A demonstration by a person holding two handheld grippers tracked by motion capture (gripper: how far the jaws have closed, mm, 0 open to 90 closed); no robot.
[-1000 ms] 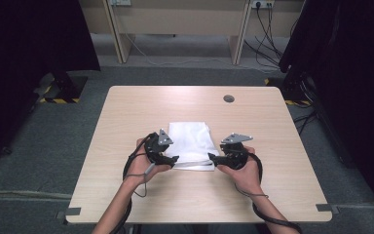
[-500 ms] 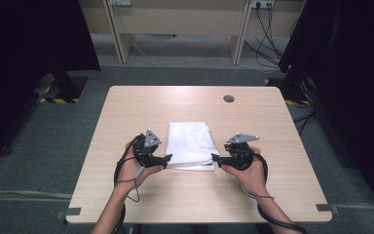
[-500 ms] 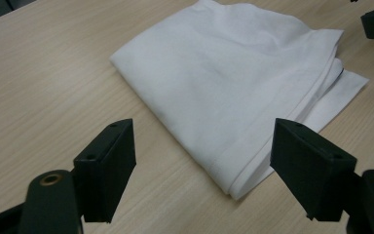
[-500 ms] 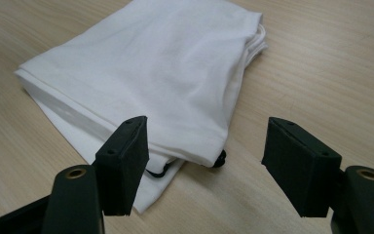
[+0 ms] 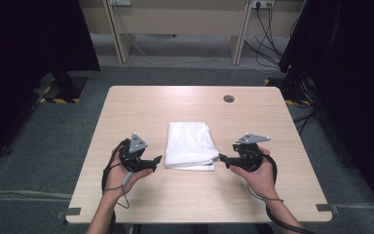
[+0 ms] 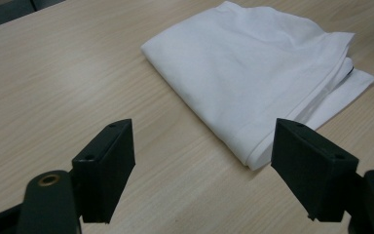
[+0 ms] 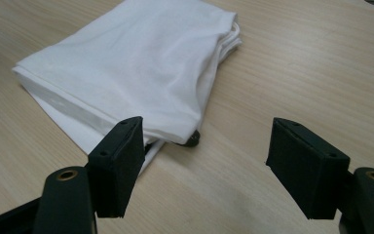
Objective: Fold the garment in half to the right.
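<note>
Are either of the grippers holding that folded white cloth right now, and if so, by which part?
Nothing is held: left gripper and right gripper are open beside the folded white cloth.

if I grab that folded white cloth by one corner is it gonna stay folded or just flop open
Probably flop open: the folded white cloth is thin, soft fabric with loose layered edges at its near end. It looks light, so lifting should be easy. Pushed, it would likely bunch or wrinkle on the wooden table rather than slide as one piece.

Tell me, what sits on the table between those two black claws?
A folded white cloth lies flat between the left gripper and the right gripper, seen in the high view; both stand open, apart from it, bare wood between.
</note>
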